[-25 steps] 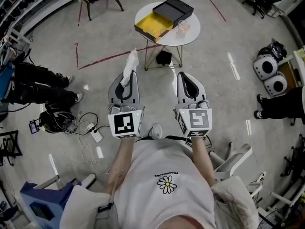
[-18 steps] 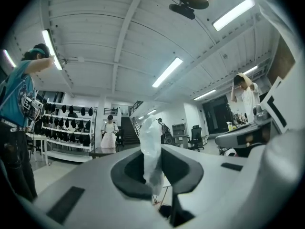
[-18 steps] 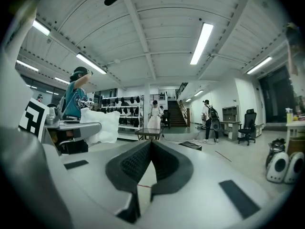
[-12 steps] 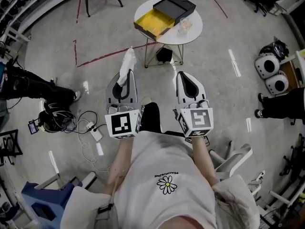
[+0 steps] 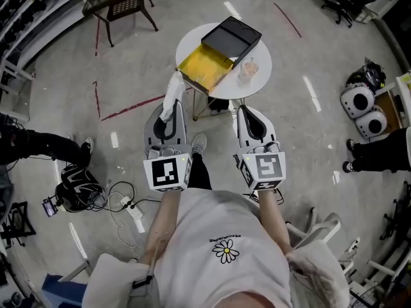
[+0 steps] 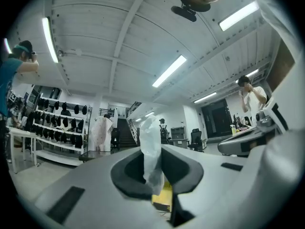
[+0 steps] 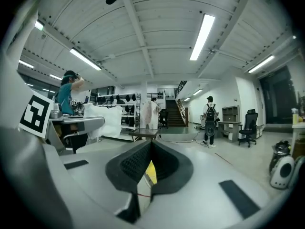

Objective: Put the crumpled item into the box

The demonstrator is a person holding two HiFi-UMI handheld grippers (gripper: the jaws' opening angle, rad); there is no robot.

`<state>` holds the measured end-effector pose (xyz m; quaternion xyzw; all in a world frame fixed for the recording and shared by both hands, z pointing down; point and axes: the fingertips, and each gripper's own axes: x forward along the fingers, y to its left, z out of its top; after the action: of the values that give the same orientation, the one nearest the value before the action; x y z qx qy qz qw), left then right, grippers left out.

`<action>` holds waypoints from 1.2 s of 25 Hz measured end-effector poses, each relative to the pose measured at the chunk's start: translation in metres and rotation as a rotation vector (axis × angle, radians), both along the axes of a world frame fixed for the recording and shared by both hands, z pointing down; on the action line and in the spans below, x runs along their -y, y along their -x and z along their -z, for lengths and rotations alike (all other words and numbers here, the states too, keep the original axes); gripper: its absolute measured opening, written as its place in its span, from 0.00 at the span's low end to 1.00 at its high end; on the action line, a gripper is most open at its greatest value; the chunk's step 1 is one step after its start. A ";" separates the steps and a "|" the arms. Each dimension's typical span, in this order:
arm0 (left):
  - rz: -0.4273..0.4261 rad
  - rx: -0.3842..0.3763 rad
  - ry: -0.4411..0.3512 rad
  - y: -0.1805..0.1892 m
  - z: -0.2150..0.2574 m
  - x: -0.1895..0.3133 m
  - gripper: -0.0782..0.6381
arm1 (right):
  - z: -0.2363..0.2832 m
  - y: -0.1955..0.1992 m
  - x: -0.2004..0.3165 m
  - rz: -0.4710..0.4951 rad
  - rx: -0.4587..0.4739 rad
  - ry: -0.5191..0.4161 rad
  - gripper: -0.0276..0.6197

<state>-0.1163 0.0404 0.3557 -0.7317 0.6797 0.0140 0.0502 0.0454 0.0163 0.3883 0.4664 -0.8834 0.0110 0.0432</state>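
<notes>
Step in hand: carrying. The crumpled item is already picked up and on its way to the box, not yet over it.
Crumpled item [image 5: 173, 90]: a pale, twisted strip, either tissue or thin film, the views being too soft to tell. It stands up out of the left gripper's tip, in the air over the floor, just short of the worktop edge.
Left gripper [image 5: 171, 108]: its fingers [image 6: 127, 176] are clamped on the lower end of the crumpled item, and most of the strip pokes free beyond them.
Right gripper [image 5: 248, 112]: its fingers [image 7: 129, 165] are drawn together with nothing between them. It is held level beside the left gripper and has no part in the carry.
Box [image 5: 204, 67]: open, with a bare yellow inside and a black lid [image 5: 231, 36] lying just behind it. It sits on the near-left part of the round white worktop [image 5: 260, 55].
Cup [image 5: 248, 70]: a small clear cup just to the right of the box, apart from it.
Next move: likely to bring the left gripper forward and a little right until the strip hangs over the yellow inside, then lower it and part the fingers.
What it calls for: the loose upper end should pass the near wall of the box rather than drape over it. The cup stands close enough that the right gripper is best kept back.
</notes>
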 end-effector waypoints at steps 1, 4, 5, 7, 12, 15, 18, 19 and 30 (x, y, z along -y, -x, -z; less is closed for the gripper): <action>-0.010 0.004 -0.002 0.004 0.003 0.018 0.16 | 0.003 0.003 0.017 -0.012 -0.001 -0.002 0.05; -0.036 0.006 0.002 0.022 0.007 0.079 0.16 | 0.011 0.018 0.073 -0.045 -0.006 -0.004 0.05; -0.045 0.009 0.001 0.029 0.008 0.098 0.16 | 0.014 0.023 0.091 -0.056 -0.007 -0.005 0.05; -0.073 0.019 -0.017 0.038 0.014 0.135 0.16 | 0.021 0.031 0.124 -0.083 -0.009 -0.013 0.05; -0.131 0.035 -0.058 0.057 0.025 0.217 0.16 | 0.027 0.046 0.199 -0.150 -0.012 -0.016 0.05; -0.150 0.022 -0.046 0.063 0.021 0.250 0.16 | 0.023 0.050 0.228 -0.176 -0.016 0.002 0.05; -0.155 0.016 -0.030 0.067 0.015 0.273 0.16 | 0.018 0.053 0.247 -0.184 -0.023 0.019 0.05; -0.154 0.012 -0.021 0.067 0.011 0.278 0.16 | 0.017 0.052 0.252 -0.185 -0.027 0.023 0.05; -0.099 0.028 0.016 0.054 -0.003 0.299 0.16 | 0.010 0.043 0.287 -0.131 -0.020 0.024 0.05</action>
<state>-0.1700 -0.2586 0.3584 -0.7649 0.6419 0.0008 0.0533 0.0025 -0.2711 0.3785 0.5228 -0.8504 0.0199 0.0568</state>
